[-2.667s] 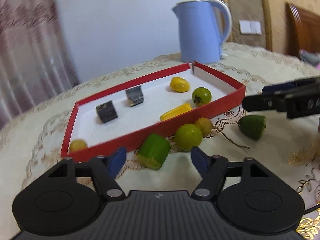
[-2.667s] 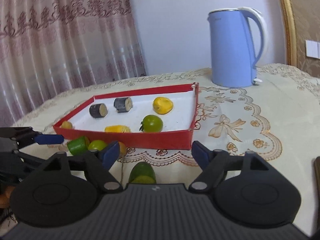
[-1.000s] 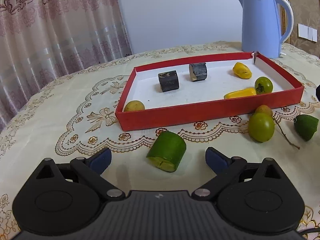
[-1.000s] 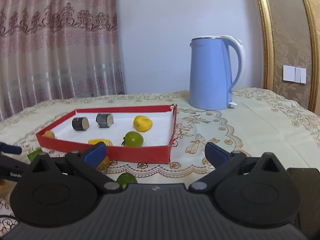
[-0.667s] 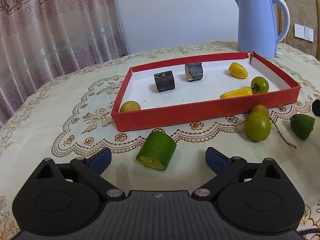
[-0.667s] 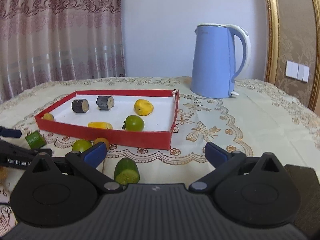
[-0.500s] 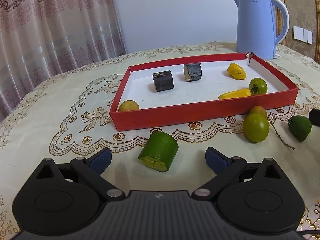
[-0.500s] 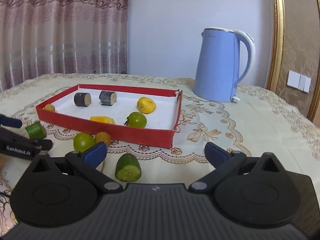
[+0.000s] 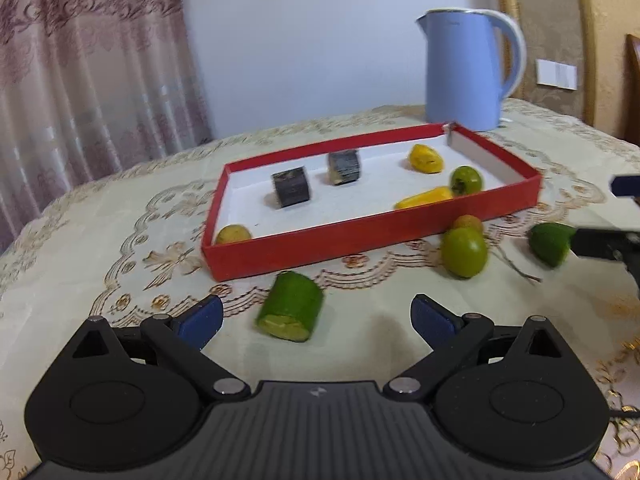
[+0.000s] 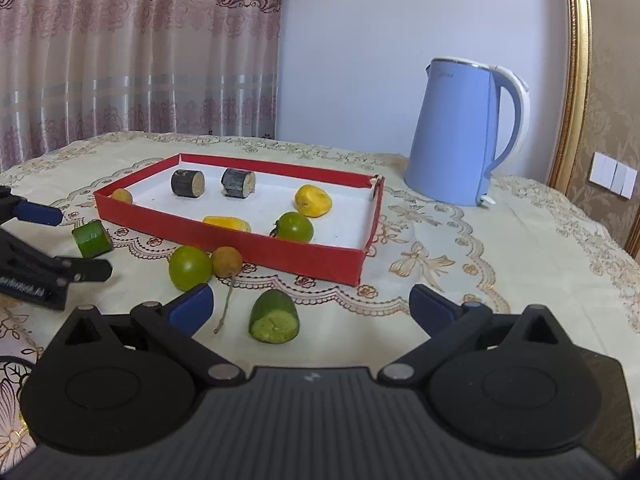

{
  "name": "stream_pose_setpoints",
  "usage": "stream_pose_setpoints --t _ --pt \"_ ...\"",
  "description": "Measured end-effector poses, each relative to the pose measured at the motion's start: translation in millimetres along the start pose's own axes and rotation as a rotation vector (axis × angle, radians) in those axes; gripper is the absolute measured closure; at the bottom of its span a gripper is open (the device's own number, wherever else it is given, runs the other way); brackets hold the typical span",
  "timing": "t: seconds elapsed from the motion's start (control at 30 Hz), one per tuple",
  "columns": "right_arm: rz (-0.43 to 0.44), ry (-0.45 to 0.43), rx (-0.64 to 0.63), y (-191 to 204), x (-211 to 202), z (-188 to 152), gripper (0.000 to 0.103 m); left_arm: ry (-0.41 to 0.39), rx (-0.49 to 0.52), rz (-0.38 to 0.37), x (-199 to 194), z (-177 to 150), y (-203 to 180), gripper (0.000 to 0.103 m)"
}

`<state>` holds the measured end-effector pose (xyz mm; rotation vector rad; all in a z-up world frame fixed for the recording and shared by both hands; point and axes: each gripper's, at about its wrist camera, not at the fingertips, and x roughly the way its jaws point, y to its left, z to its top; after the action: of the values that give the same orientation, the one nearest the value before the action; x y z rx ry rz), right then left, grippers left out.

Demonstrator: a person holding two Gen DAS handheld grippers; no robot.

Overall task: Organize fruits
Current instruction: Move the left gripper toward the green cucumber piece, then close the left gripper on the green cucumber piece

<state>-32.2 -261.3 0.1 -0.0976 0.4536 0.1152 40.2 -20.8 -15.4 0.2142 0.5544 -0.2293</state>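
- Table (image 10: 500, 248) with cream lace cloth; blue kettle (image 10: 460, 132) stands at the back, well clear of the work.
- Red tray (image 9: 372, 224) mid-table, already holding two dark cut stubs, two yellow pieces, a green round fruit and a small yellow one in the near-left corner.
- Four pieces not yet in, all on the cloth just in front of the tray wall.
- Left gripper (image 9: 316, 320): jaws spread wide, nothing held, lined up on the green cut chunk (image 9: 291, 307), which lies between the pads but untouched.
- Right gripper (image 10: 310, 306): also spread wide and empty, with the second green chunk (image 10: 274, 318) lying on its side between the pads, cut face toward the camera.
- Green round fruit (image 10: 189, 267) touching a small orange fruit (image 10: 227, 261) with a long stem, beside the tray's front wall, between the two grippers.
- Step, as I judge it: pre-grasp approach, both sides aimed at a chunk.
- Next move calls for: ease forward and down, close across the curved sides, lift over the tray wall and set down in free white space.
- Watch for rolling; the chunks are round.
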Motion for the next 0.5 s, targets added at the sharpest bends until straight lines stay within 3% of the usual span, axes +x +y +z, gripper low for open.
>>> stream_pose_setpoints --t 0.1,0.2,0.37,0.43,0.5 --pt "0.005 0.002 -0.014 4.0 1.5 -0.8 0.000 0.045 -0.044 0.006 10.0 4.1 13.0 0.004" --pt "0.006 0.002 -0.009 5.4 2.0 -0.1 0.000 0.088 -0.066 -0.062 15.4 5.8 25.6 0.014" --pt "0.010 0.003 -0.003 5.1 3.7 -1.7 0.000 0.135 -0.072 -0.127 25.6 8.9 36.0 0.042" --pt "0.010 0.008 -0.004 4.9 5.3 -2.0 0.000 0.129 -0.069 -0.131 25.6 9.6 36.4 0.062" --pt "0.008 0.008 -0.009 5.9 5.2 -1.7 0.000 0.124 -0.075 -0.136 25.1 9.5 36.0 0.068"
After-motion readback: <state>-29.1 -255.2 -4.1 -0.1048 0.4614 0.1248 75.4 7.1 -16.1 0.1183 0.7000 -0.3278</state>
